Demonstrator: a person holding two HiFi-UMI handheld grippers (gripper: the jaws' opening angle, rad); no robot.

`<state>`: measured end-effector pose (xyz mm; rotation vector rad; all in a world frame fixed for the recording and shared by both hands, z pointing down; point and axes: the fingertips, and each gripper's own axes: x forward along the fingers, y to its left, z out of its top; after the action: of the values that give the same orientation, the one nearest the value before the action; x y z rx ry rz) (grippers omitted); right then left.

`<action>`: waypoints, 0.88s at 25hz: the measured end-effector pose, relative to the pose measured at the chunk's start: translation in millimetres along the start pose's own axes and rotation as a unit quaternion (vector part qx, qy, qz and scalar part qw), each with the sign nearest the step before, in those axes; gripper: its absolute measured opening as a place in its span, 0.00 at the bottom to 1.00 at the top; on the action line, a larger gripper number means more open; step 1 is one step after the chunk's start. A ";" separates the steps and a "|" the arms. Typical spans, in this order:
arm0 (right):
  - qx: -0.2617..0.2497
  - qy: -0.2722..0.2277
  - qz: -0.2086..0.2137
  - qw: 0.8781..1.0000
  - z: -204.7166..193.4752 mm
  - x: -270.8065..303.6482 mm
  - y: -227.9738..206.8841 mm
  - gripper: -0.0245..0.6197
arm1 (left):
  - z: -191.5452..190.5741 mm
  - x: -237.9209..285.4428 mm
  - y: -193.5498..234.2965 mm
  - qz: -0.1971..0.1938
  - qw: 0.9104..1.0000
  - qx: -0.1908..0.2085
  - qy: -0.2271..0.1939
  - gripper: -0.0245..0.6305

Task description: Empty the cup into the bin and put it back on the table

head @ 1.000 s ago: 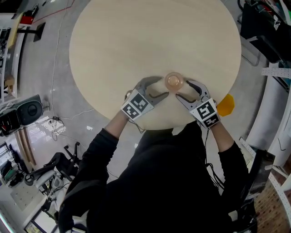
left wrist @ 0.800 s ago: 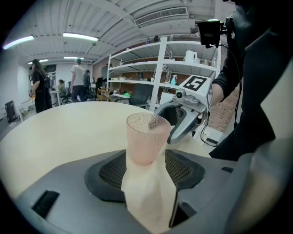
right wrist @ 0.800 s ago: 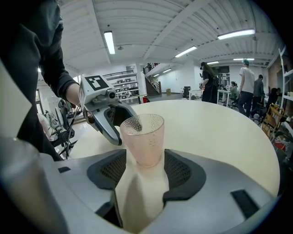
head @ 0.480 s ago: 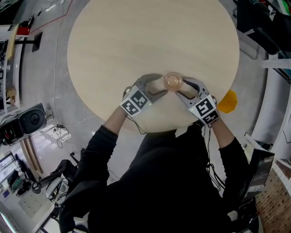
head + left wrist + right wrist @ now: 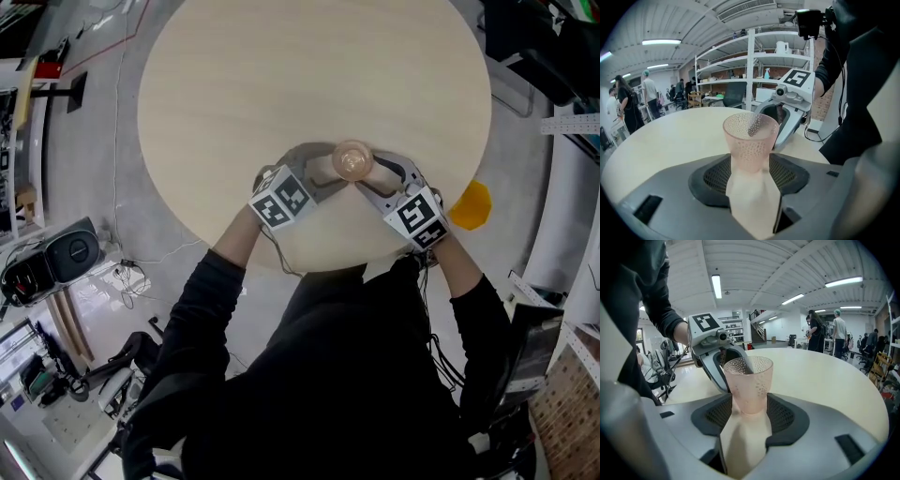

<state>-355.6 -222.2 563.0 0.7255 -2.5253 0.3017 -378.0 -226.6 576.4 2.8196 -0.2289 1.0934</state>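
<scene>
Since the earlier frame the left gripper has rolled. The right gripper jaws have just been closing and, like the left's, pinch the dimpled pink cup near the round table's near edge. Pads hide the cup's base, and its contents are unclear. Marker cubes bear square codes.

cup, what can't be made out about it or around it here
- Contents of the cup: frosted, dimpled wall blurs the inside in both gripper views; too small in the head view.
- Cup's base, on the table or lifted: both gripper views, lost between the left tool and the right tool, whose jaws have just been closing on it.
- Orange thing past the table edge, head view: partly under the table; bin or not, unclear.
</scene>
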 end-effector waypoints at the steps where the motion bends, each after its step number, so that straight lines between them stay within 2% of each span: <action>1: 0.012 -0.010 0.001 1.000 3.5 -5.3 -0.8 0.39 | 6.2 -2.4 -1.0 0.001 1.000 0.000 -0.007 0.43; 7: 0.071 -0.063 0.008 0.995 20.6 -44.5 1.1 0.39 | 49.5 -16.8 -18.8 -0.020 0.997 -0.027 -0.070 0.43; 12: 0.111 -0.087 0.002 0.990 13.0 -89.2 -0.3 0.39 | 84.4 -5.1 -45.7 -0.036 0.994 -0.032 -0.093 0.43; 17: 0.144 -0.107 -0.029 0.983 -1.6 -145.7 2.0 0.39 | 123.7 14.3 -84.1 -0.070 0.991 -0.030 -0.111 0.43; 22: 0.183 -0.136 -0.061 0.972 -17.0 -214.5 -6.4 0.39 | 173.4 42.4 -121.7 -0.114 0.981 -0.067 -0.143 0.43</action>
<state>-187.2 -127.9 467.8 1.1277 -2.6945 0.6779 -210.9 -138.2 471.9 2.7844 0.0004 0.6008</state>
